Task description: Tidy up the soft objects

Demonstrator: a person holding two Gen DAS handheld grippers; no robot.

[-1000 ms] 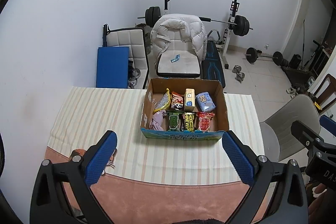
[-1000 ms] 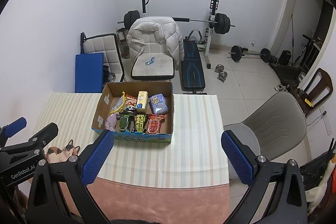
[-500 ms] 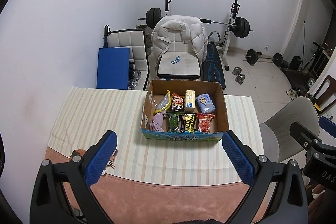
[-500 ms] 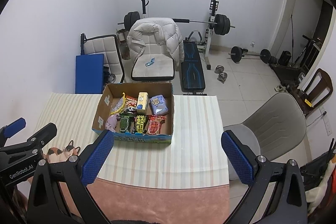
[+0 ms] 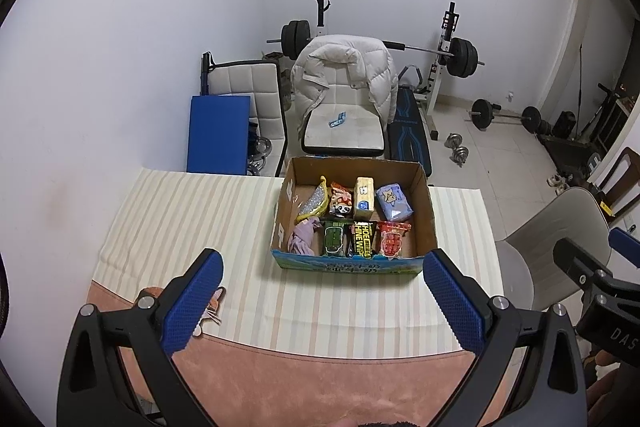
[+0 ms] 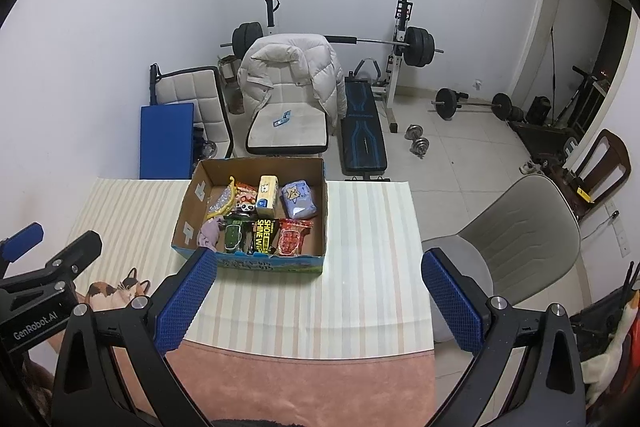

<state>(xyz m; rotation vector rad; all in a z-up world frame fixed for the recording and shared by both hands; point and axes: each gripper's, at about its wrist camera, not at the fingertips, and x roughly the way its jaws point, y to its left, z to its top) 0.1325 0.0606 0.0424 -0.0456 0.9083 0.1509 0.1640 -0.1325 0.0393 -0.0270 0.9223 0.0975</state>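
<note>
An open cardboard box point(image 5: 425, 223) stands on the striped tablecloth; it also shows in the right wrist view point(image 6: 323, 211). Inside lie several soft packets: a pale blue pack point(image 5: 394, 202), a yellow pack point(image 5: 364, 197), a red packet point(image 5: 391, 241), a green packet point(image 5: 334, 239), a lilac cloth point(image 5: 302, 239) and a yellow-edged pouch point(image 5: 316, 203). My left gripper point(image 5: 320, 299) is open and empty, held high on the near side of the box. My right gripper point(image 6: 318, 297) is open and empty, likewise above the table's near part.
A cat-print item point(image 6: 116, 293) lies on the pink cloth at the near left. A grey chair point(image 6: 516, 247) stands right of the table. A chair with a white jacket point(image 5: 344, 87), a blue pad point(image 5: 218, 135) and a weight bench point(image 6: 364, 131) stand beyond the table.
Both views have shifted slightly: the box sits a little lower and nearer in the frames. Both grippers stay open and empty.
</note>
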